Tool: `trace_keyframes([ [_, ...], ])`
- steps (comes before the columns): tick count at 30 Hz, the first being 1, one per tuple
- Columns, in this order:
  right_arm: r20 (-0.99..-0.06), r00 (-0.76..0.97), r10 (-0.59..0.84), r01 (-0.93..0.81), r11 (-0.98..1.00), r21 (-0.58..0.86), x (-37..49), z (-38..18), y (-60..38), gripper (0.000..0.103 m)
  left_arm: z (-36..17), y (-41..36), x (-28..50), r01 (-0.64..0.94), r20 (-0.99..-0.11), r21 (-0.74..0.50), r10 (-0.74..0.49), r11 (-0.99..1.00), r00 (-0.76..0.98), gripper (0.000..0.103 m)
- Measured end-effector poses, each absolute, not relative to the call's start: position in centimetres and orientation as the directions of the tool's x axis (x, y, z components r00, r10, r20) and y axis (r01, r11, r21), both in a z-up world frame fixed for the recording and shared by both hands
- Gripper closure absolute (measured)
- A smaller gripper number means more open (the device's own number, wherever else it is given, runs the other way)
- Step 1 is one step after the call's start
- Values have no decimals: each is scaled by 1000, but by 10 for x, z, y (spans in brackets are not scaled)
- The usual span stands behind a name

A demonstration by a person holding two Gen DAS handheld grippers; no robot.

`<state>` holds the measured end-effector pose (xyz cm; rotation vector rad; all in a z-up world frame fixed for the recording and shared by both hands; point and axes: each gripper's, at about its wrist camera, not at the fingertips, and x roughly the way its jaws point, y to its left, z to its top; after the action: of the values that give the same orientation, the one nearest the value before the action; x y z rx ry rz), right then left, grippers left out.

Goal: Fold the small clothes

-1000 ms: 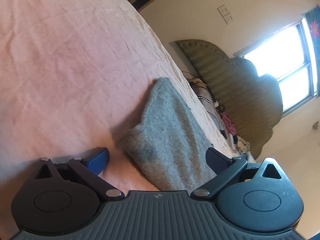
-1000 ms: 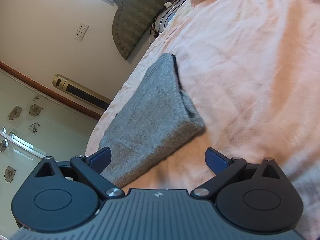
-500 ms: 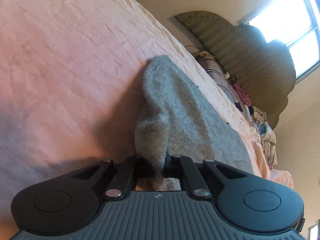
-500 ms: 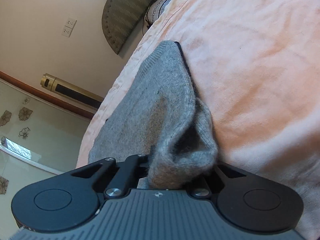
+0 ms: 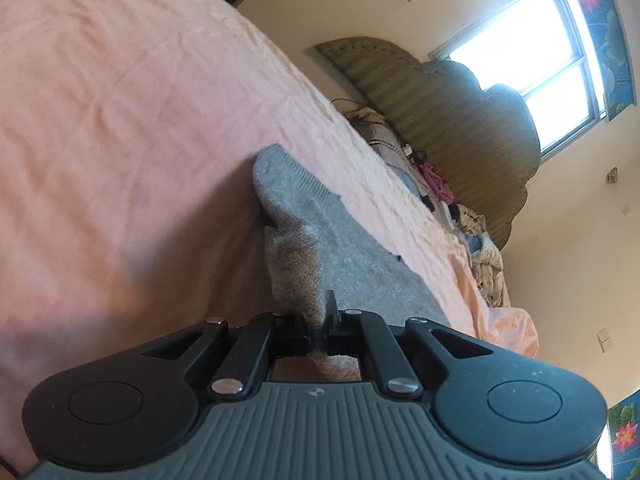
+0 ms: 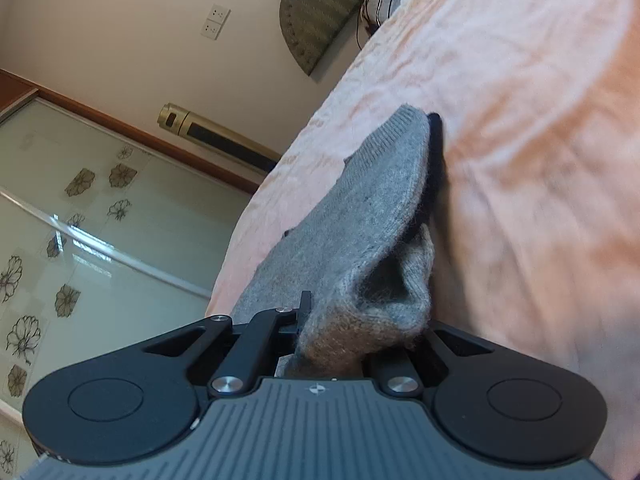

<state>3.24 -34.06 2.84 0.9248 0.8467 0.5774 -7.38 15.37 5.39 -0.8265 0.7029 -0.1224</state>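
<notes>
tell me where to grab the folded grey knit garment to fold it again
Grip the near corners of the folded grey knit garment, coming in low from the near edge. It lies flat on the peach bedsheet, so only edges can be pinched; the left gripper and right gripper are clamped there.

My bed's peach sheet (image 5: pixel 140 128), olive scalloped headboard (image 5: pixel 460 116), bright window (image 5: pixel 532 52), cream walls, flowered glass wardrobe doors (image 6: pixel 80 240).

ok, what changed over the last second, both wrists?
Both grippers went from open to shut on the grey knit garment: left gripper pinches one near corner, right gripper a bunched edge, and both near ends now lift off the pink bedspread. The far end still lies on the bed.
</notes>
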Motion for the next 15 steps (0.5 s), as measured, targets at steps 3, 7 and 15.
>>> trace_keyframes([
  [3, -423, 515, 746, -35, 511, 859, -9, 14, -341, 90, 33, 155, -107, -210, -616, -638, -328, 740, 716, 97],
  [7, -497, 501, 709, 9, 570, 822, -24, 14, -353, 60, 39, 165, -120, -183, -669, -530, -275, 828, 691, 83],
  [15, -501, 664, 555, -113, 737, 666, 73, 77, -380, 15, 103, 188, -43, -155, -494, -344, -38, 926, 868, 0],
])
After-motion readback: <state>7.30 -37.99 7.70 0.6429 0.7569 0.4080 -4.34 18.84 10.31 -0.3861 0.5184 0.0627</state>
